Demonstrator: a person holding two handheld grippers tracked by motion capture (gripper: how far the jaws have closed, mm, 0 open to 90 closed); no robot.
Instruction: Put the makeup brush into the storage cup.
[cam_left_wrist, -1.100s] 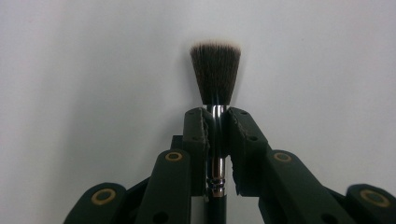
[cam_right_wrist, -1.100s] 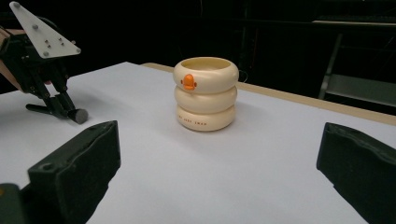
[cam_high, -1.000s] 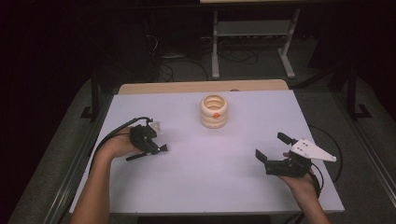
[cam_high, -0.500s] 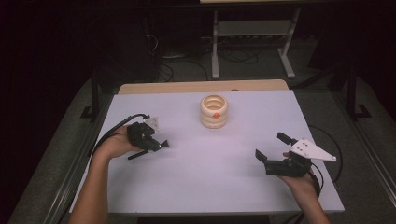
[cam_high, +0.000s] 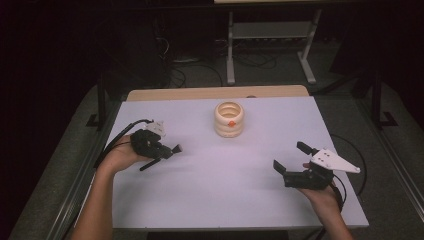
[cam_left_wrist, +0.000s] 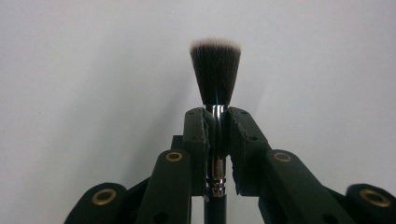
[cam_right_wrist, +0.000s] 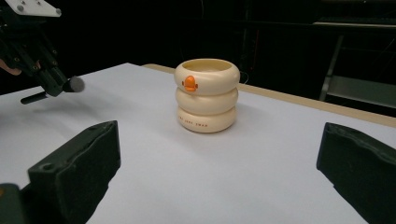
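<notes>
Brush held near the table's left edge

The brush is clamped by the left gripper; the right gripper is held open near the right edge.

We count 1 makeup brush, bristle tip at upper centre of the left gripper view, and 1 cream holder at centre of the high view, built of 3 stacked rings w/ 1 orange dot. 2 grippers: left gripper at mid-left, right gripper at lower right. 1 white table, plus 1 metal rack at top centre bkgd.
</notes>
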